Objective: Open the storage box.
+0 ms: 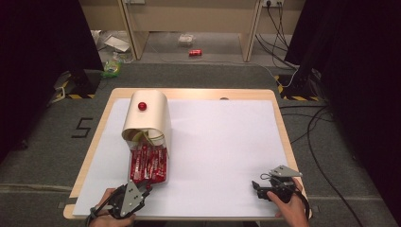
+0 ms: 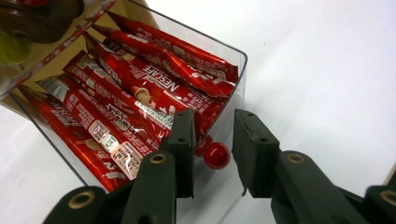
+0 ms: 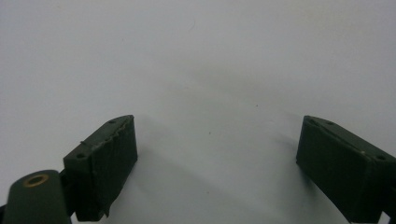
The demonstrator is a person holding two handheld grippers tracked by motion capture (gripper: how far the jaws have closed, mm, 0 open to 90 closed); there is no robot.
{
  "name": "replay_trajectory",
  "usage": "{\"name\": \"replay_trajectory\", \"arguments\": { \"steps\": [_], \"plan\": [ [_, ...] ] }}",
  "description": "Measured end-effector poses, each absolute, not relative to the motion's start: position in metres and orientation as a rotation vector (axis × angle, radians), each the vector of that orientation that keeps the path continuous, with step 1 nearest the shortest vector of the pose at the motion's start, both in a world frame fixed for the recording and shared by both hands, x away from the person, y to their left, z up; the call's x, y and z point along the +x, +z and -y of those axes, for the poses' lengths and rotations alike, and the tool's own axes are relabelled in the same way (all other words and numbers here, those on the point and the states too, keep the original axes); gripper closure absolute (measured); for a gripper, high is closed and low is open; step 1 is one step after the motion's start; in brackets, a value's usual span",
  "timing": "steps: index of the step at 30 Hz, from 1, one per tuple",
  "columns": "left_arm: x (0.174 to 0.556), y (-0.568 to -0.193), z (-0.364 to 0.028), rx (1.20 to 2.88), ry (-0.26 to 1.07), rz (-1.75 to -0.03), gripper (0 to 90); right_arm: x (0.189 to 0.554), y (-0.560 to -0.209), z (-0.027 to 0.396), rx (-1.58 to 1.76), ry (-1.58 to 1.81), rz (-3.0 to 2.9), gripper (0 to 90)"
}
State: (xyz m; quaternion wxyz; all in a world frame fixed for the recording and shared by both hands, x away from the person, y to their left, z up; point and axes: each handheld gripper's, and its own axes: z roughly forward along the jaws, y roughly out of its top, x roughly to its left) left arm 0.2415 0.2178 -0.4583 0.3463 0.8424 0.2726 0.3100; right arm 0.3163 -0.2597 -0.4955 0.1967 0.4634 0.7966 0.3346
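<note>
Small round red knob (image 2: 216, 156) on front wall of clear plastic drawer (image 2: 236, 74) sitting between left gripper (image 2: 212, 154) jaws, jaws narrowly spread, not pinching it. Drawer standing pulled out of cream rounded box (image 1: 147, 116) at tabletop (image 1: 222, 151) left; judging opening mostly done. Drawer holding red Nescafé stick sachets (image 2: 140, 88), packed lengthwise. Right gripper (image 1: 265, 187) resting at right near edge, jaws spread wide, holding nothing.

A clear drawer (image 1: 149, 163) with a red knob (image 2: 216, 155), packed with red sachets (image 2: 140, 88), was pulled out near-left on the counter (image 1: 227, 142).
</note>
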Motion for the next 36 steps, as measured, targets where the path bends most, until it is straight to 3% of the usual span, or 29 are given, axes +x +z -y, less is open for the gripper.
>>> {"name": "replay_trajectory", "arguments": {
  "steps": [14, 36],
  "plan": [
    [0.236, -0.453, -0.221, 2.203, 0.731, -0.712, 67.4, 0.316, -0.496, 0.260, 1.298, 0.937, -2.231, 12.8],
    [0.241, -0.447, -0.227, 2.091, 0.648, -0.774, 52.7, 0.316, -0.495, 0.260, 1.299, 0.937, -2.230, 12.7]
  ]
}}
